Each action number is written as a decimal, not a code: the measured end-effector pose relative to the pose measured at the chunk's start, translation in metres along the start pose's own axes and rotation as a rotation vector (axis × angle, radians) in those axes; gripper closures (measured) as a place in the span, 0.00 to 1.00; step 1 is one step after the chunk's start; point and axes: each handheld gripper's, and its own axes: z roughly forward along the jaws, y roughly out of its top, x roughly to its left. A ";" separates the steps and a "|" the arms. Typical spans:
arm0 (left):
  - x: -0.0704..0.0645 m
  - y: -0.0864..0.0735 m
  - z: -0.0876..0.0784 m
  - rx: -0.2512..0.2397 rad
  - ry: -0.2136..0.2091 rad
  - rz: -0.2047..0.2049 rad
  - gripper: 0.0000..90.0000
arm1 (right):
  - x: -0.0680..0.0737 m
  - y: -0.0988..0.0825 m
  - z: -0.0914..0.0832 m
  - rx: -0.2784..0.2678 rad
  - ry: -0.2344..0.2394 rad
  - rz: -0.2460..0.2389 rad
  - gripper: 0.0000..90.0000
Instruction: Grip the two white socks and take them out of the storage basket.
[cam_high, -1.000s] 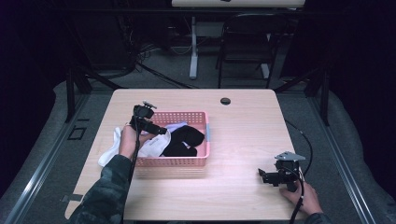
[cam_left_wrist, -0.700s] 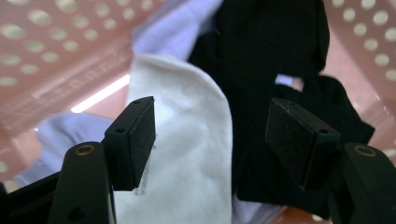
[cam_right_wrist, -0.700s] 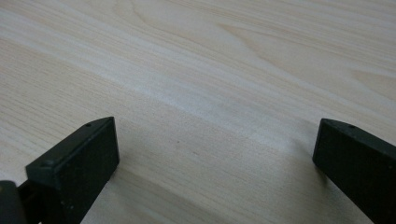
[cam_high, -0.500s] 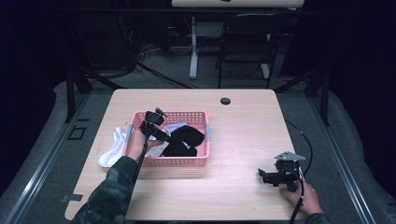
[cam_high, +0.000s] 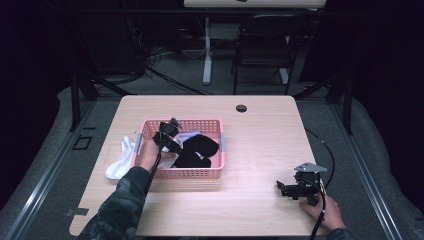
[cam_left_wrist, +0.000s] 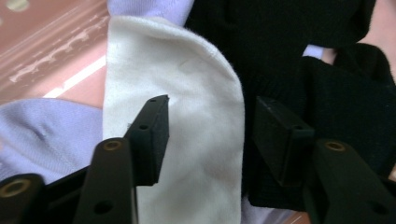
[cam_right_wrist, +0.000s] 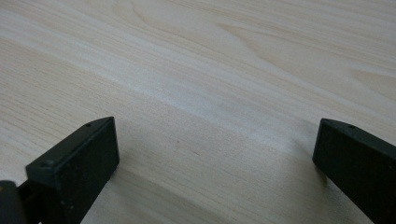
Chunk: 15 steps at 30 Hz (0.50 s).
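In the pink basket (cam_high: 150, 131) near the desk's (cam_high: 260, 135) left edge, a white sock (cam_left_wrist: 187, 140) is being straddled by the left hand-held gripper (cam_left_wrist: 208, 126), jaws just closing, not yet pinching. Next, a firm squeeze and lift seem needed. The right hand-held gripper (cam_right_wrist: 215, 154) is parked open.

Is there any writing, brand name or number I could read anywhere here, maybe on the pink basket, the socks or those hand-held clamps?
None: no readable text on the pink basket, the white sock, the black socks, the left gripper, the right gripper or the table.
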 end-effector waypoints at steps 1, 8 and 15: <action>0.001 0.000 0.001 0.003 -0.011 -0.003 0.60 | 0.000 0.000 0.000 0.000 0.000 0.000 0.00; 0.010 -0.001 0.003 -0.004 -0.007 -0.025 0.82 | 0.000 0.000 0.000 -0.001 0.000 -0.001 0.00; 0.012 -0.004 -0.012 -0.065 0.015 -0.005 0.95 | 0.000 0.000 0.000 0.000 0.000 0.000 0.00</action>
